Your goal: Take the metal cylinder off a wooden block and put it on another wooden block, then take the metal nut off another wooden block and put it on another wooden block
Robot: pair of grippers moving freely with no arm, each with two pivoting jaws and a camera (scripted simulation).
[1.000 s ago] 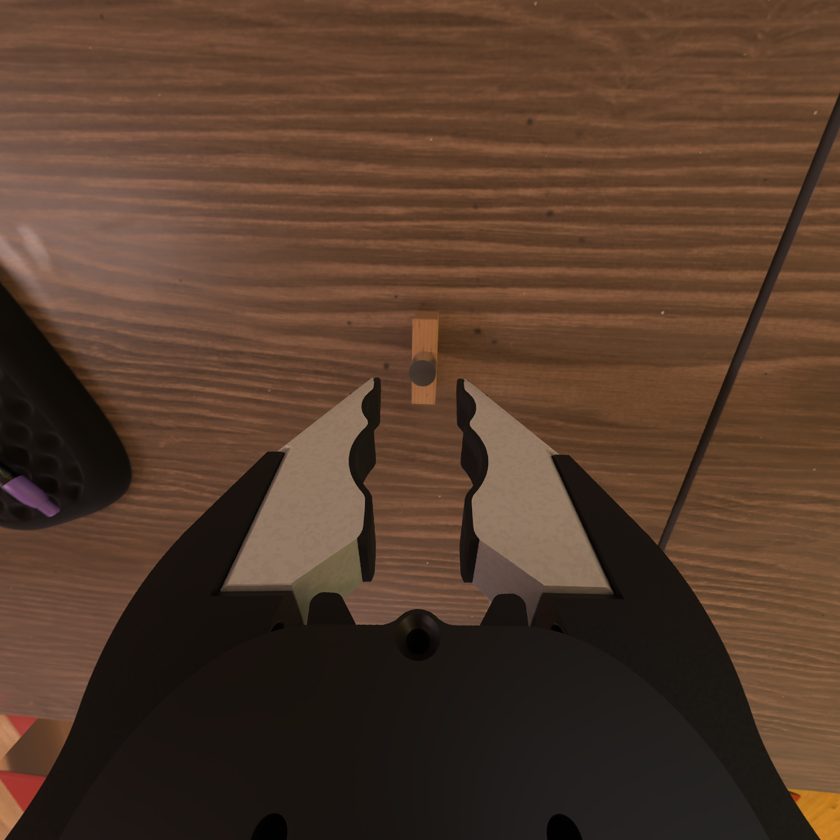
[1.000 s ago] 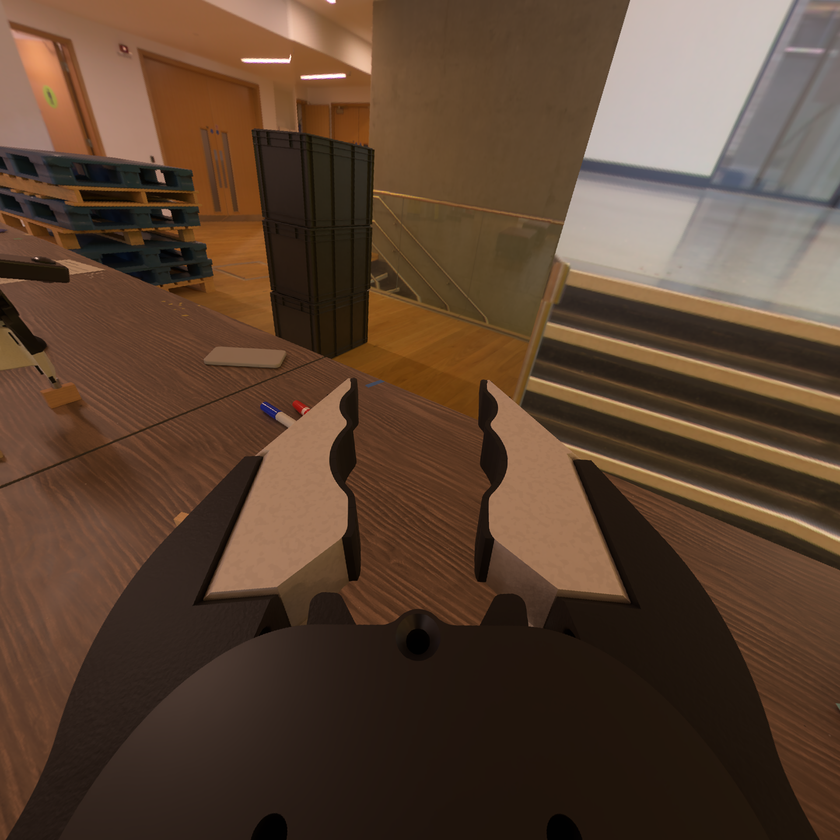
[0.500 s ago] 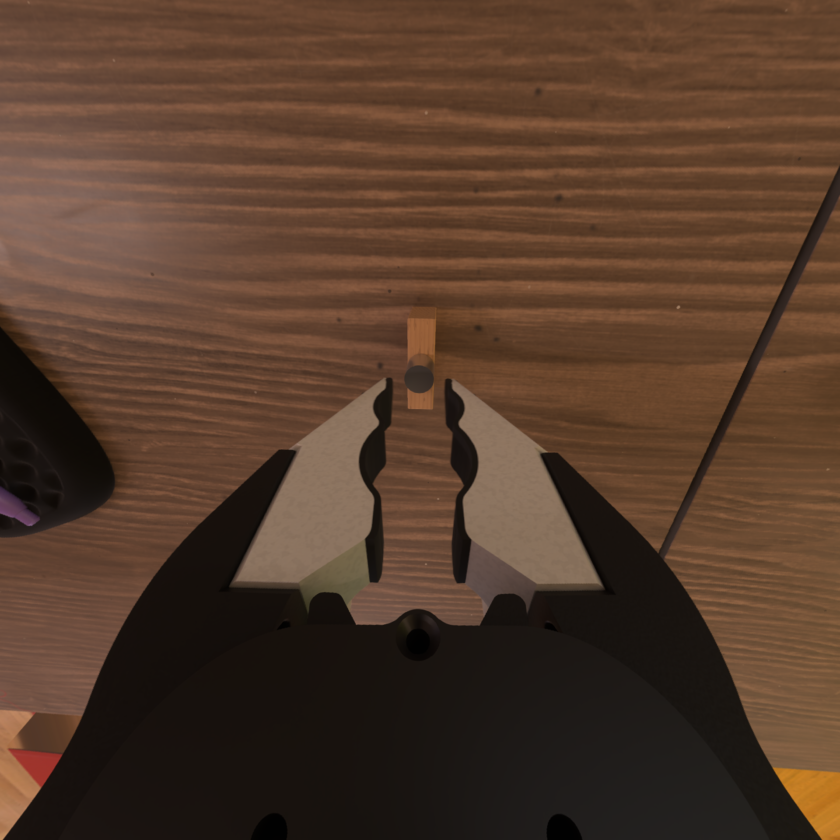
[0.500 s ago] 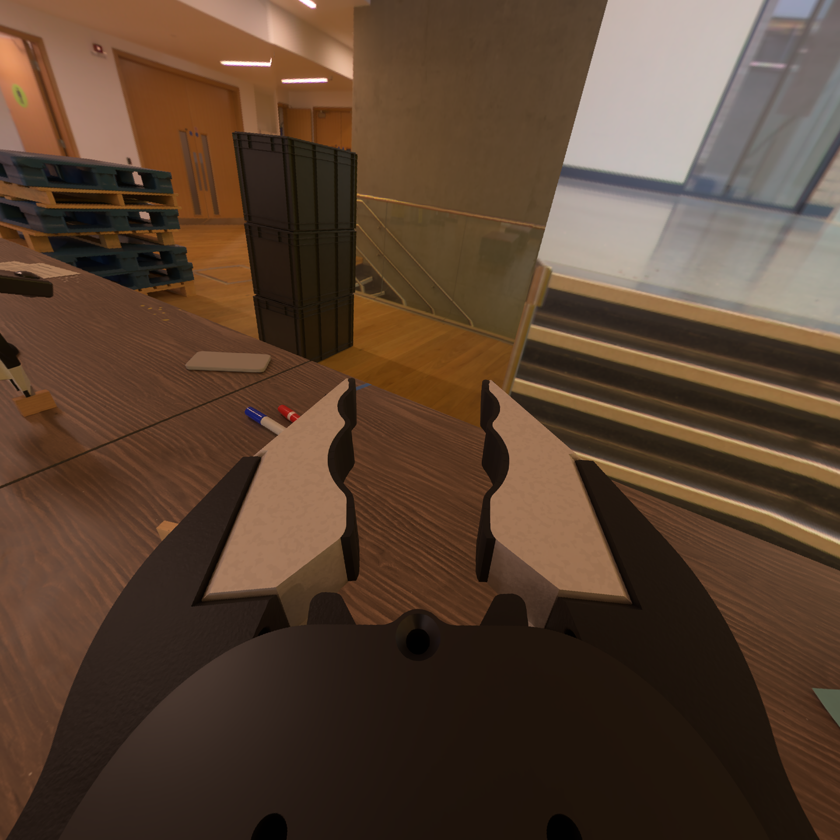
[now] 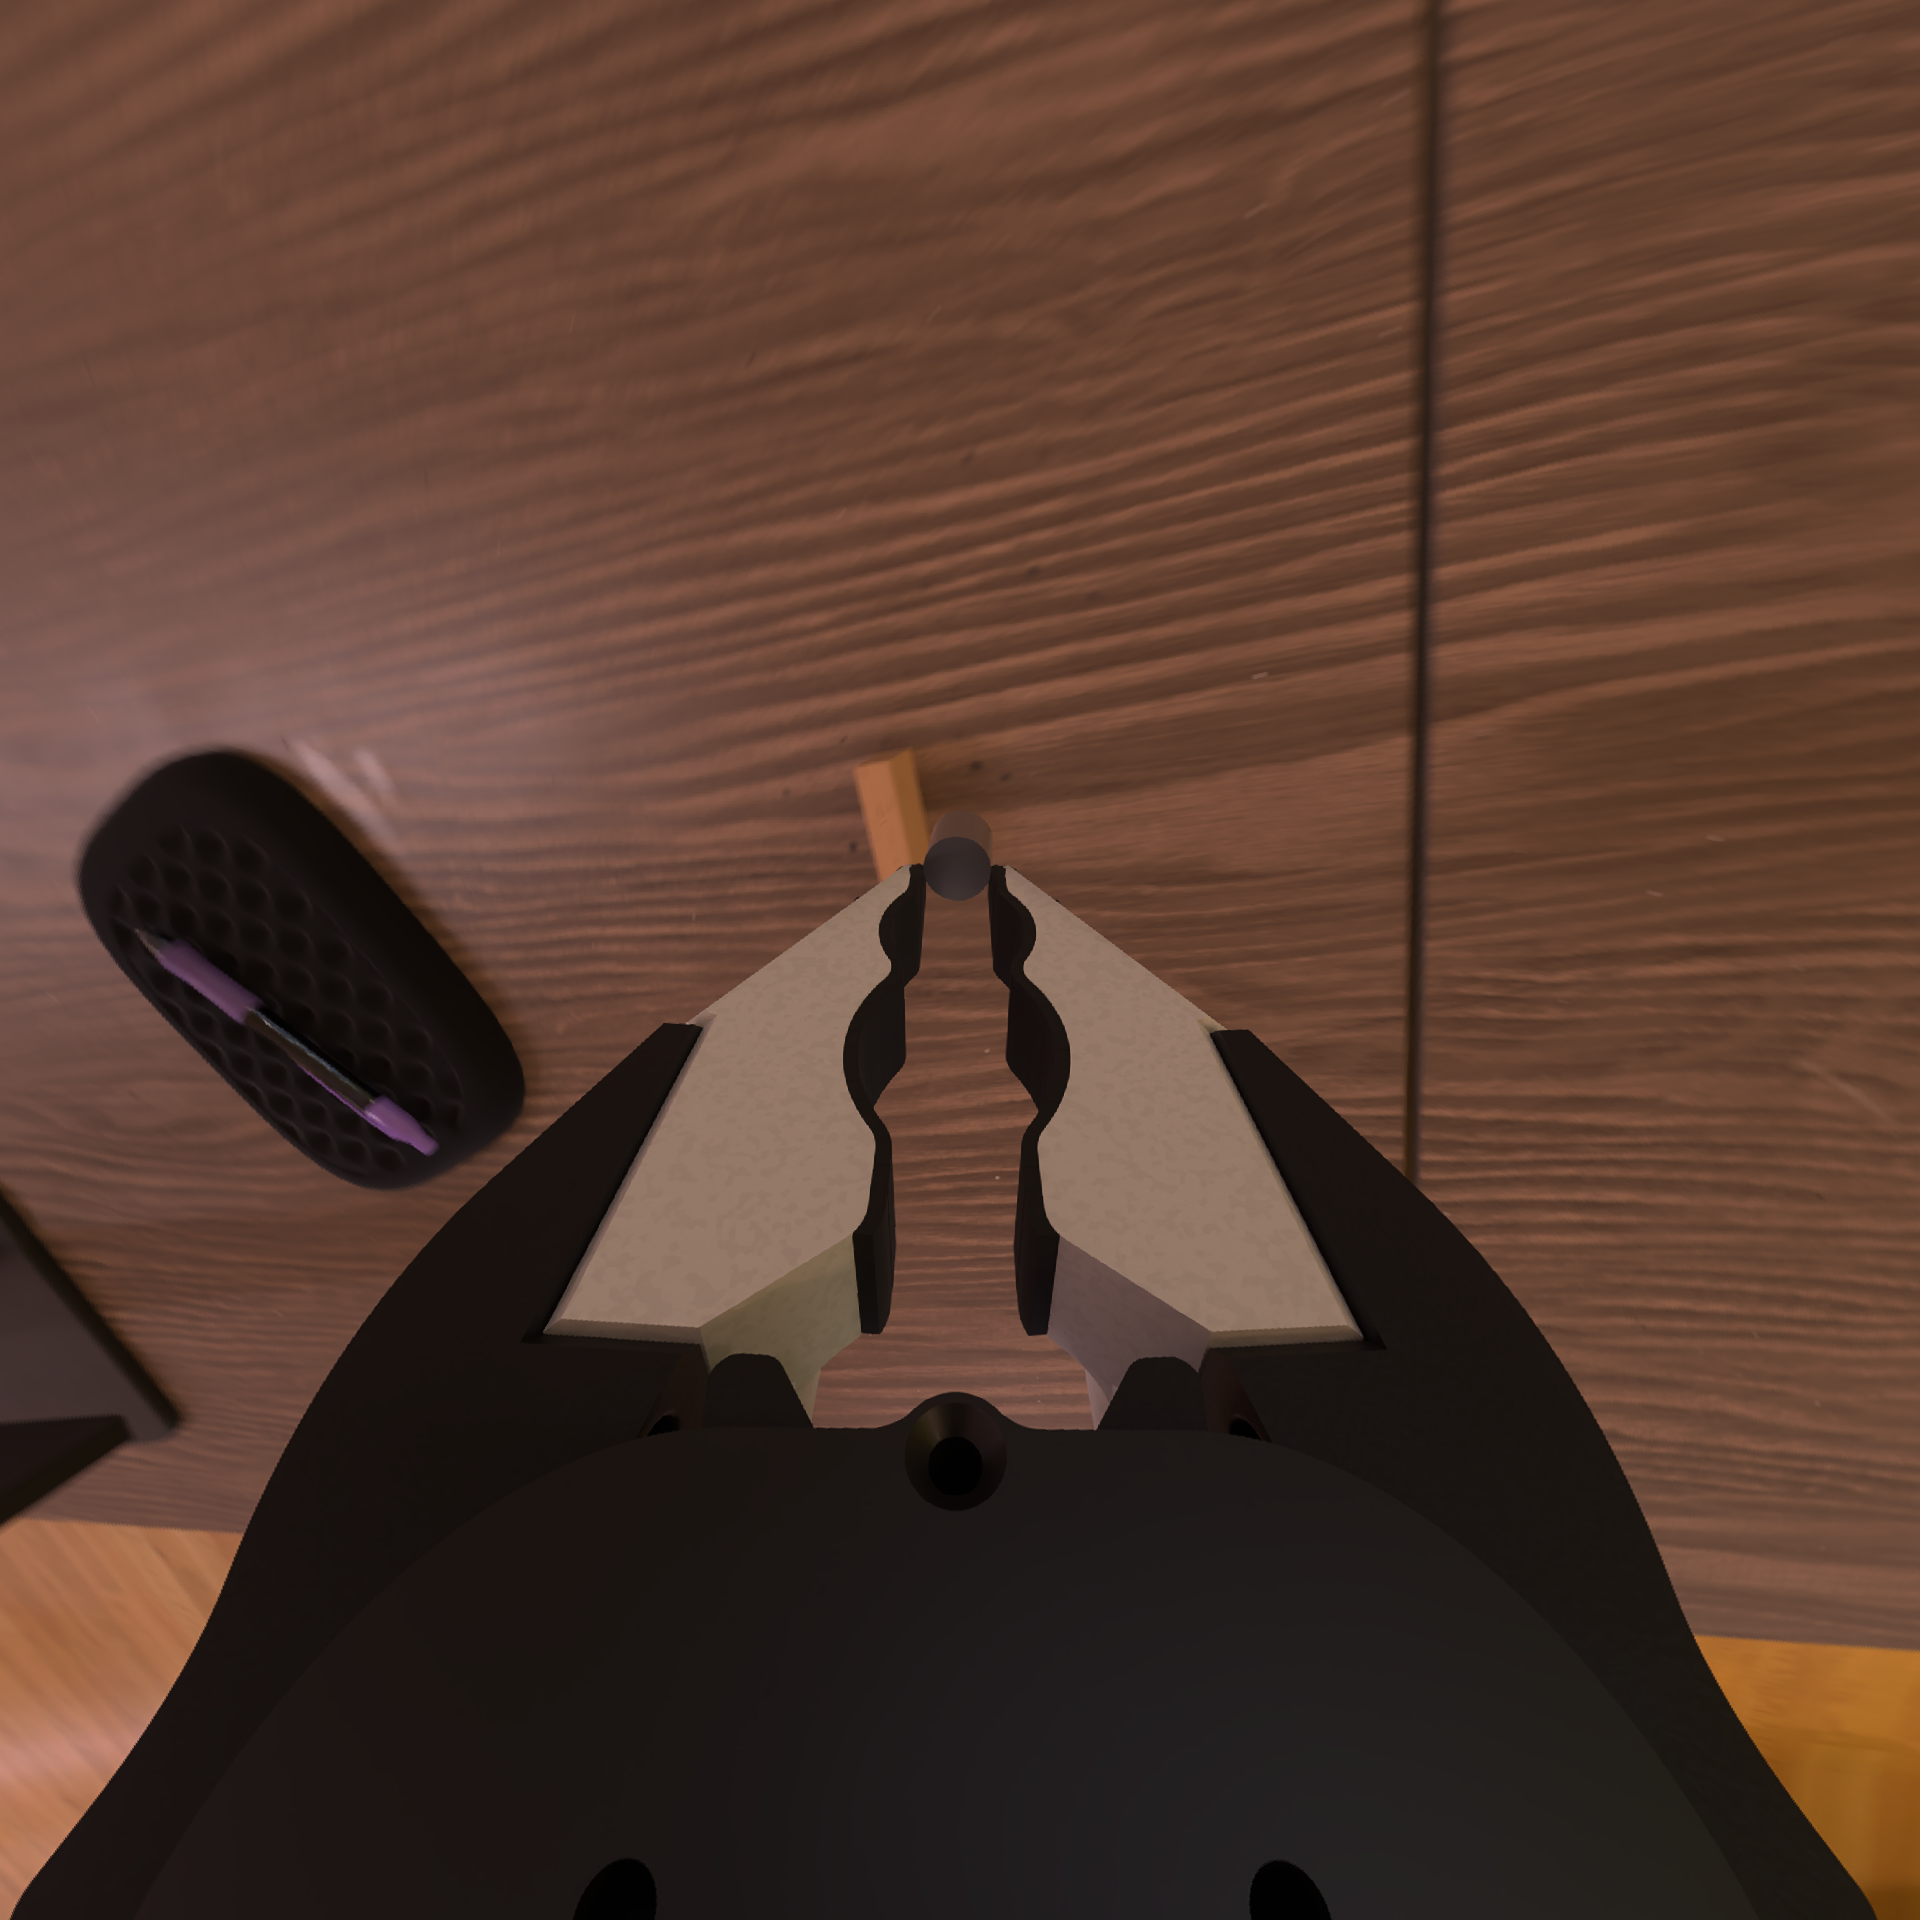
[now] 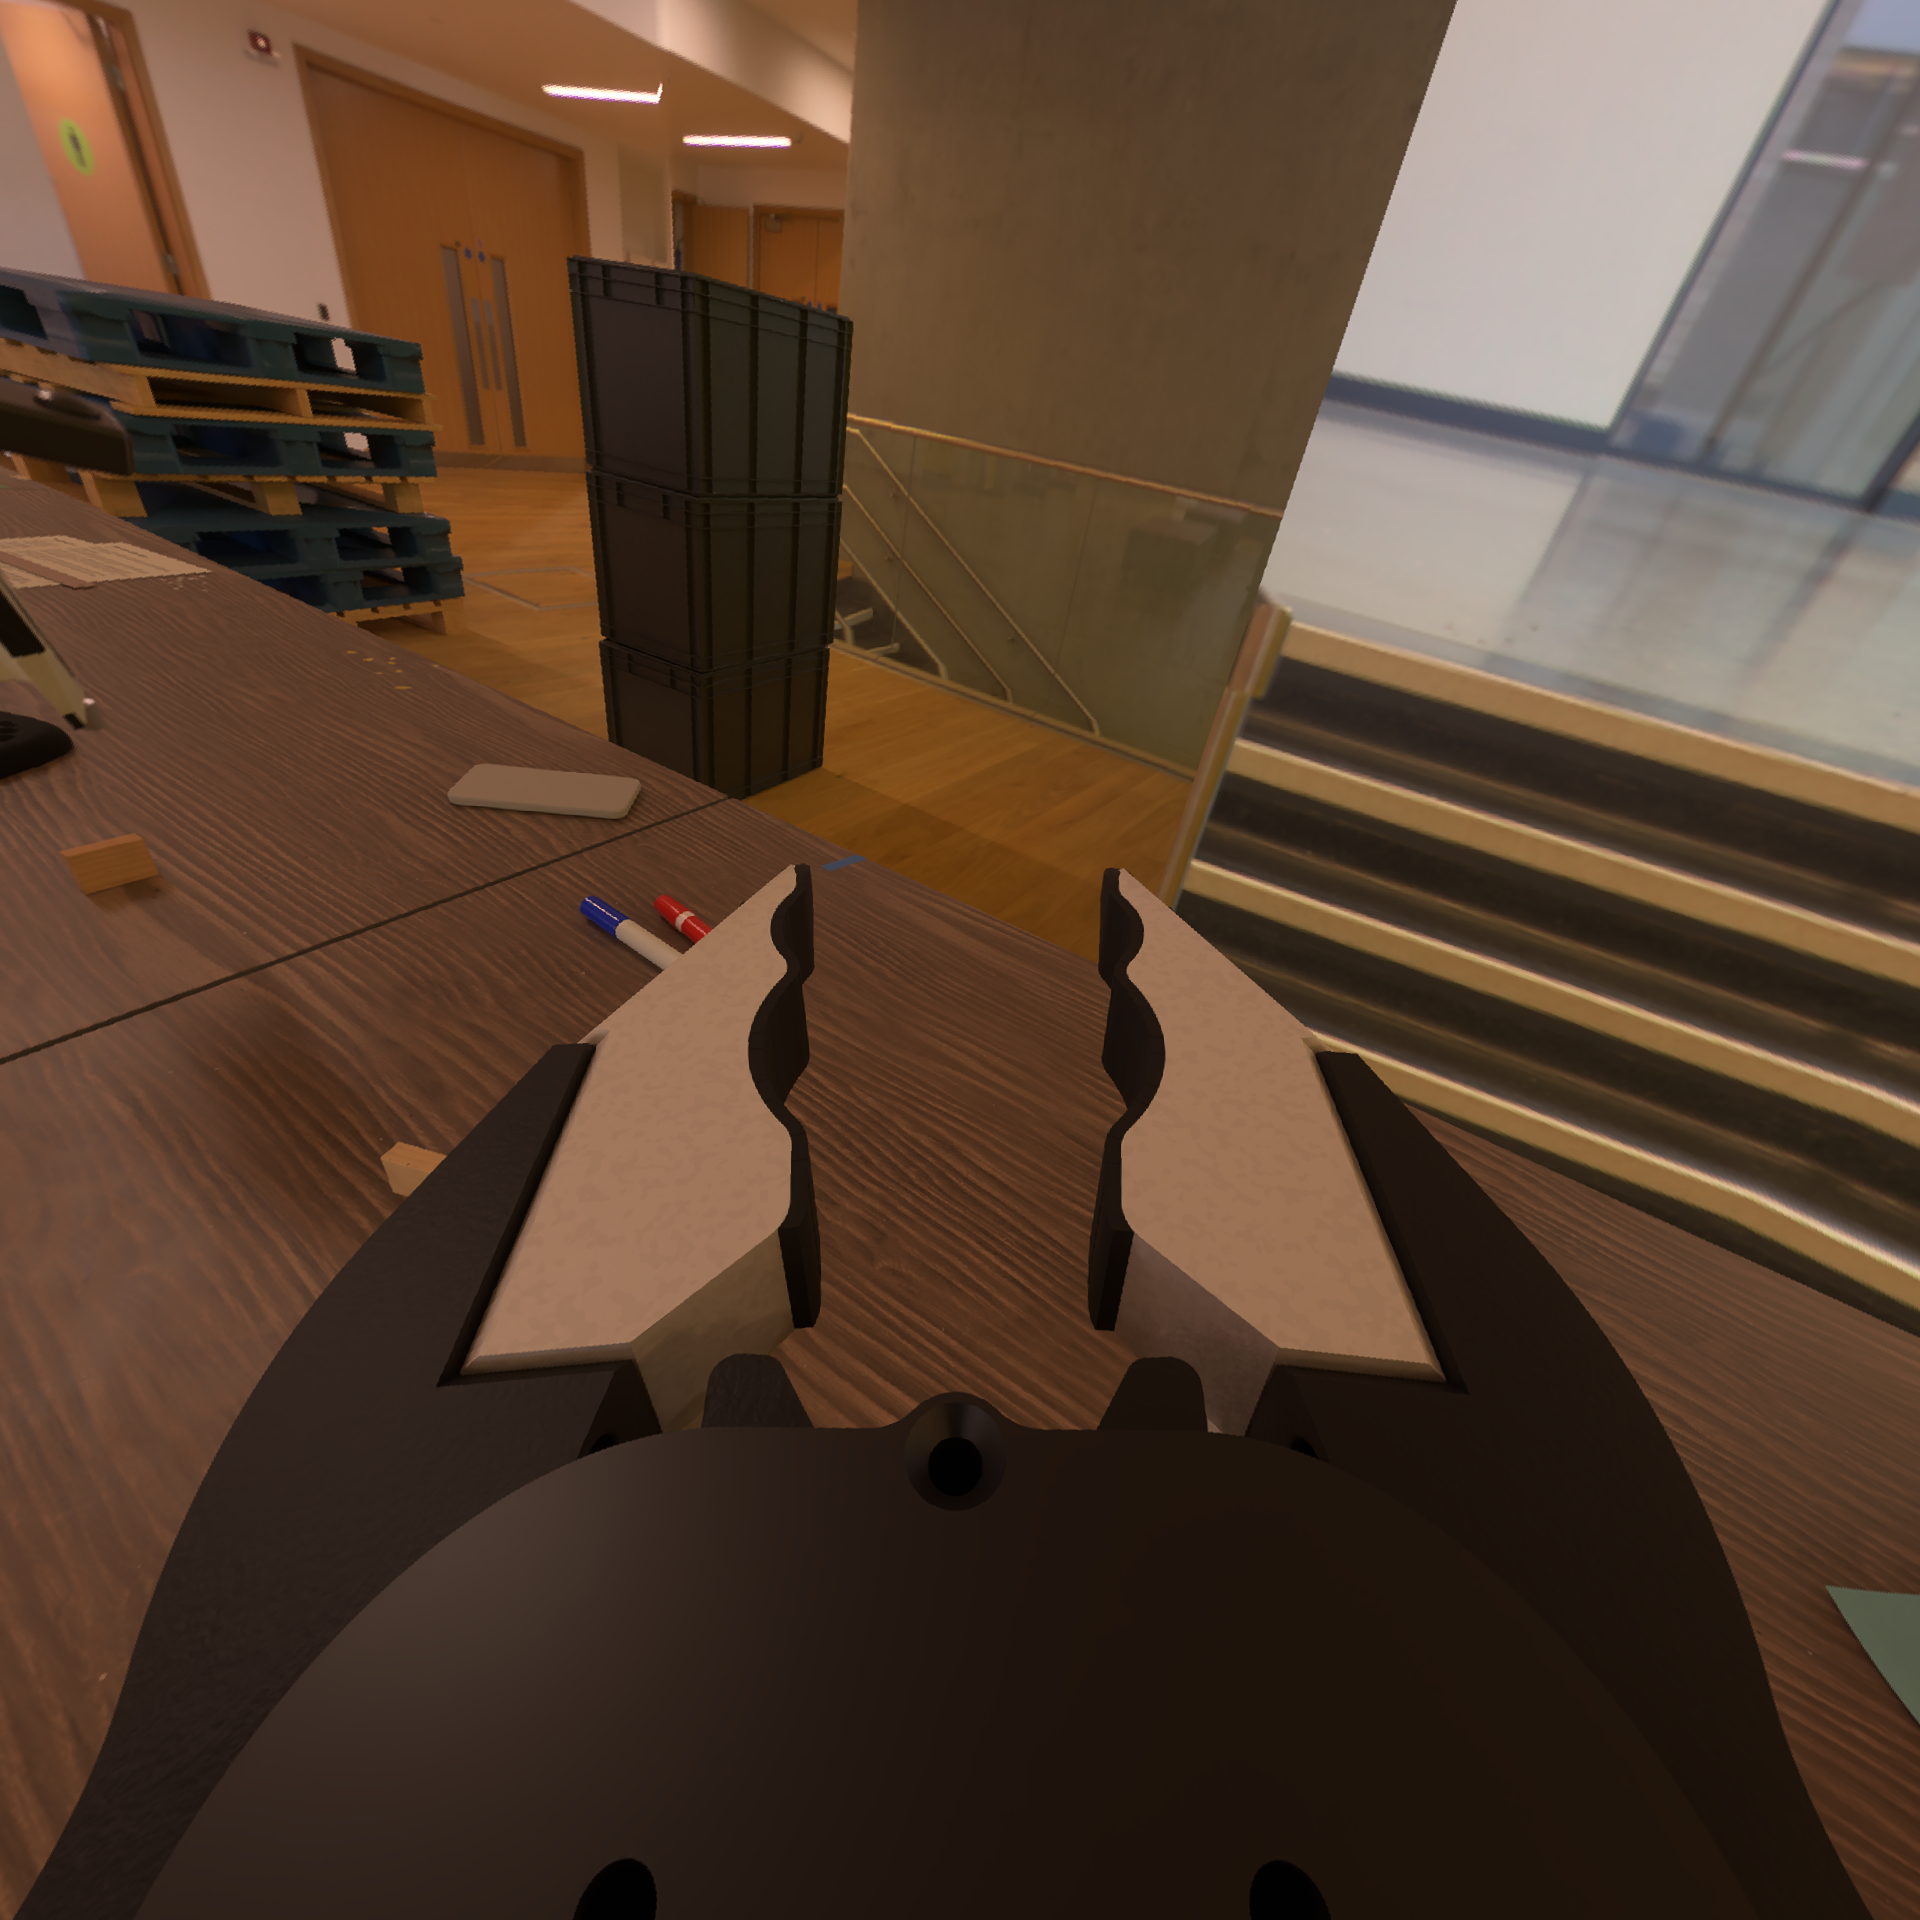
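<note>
Left wrist view: left gripper (image 5: 956, 881) points down at the dark wooden table (image 5: 623, 416). Fingers nearly closed, tips pinching the grey metal cylinder (image 5: 957, 862), seen end-on. The cylinder appears lifted clear of its wooden block (image 5: 889, 816), which lies on the table just at 10 o'clock from the cylinder. At 9 o'clock, a black mesh tray (image 5: 291, 966) holds a purple pen (image 5: 281, 1029). A thin dark seam (image 5: 1423, 520) runs up the table at 1 o'clock.

Right wrist view: right gripper (image 6: 956, 904) is wide open, holding nothing, over the table (image 6: 312, 1195). A wooden block (image 6: 109, 862) sits bare at 10 o'clock; another block (image 6: 410, 1164) peeks from behind the left finger at 9 o'clock. Blue marker (image 6: 623, 930) and red marker (image 6: 681, 916) lie just beyond the left fingertip. Grey eraser (image 6: 543, 792) at 11 o'clock. No nut visible.
</note>
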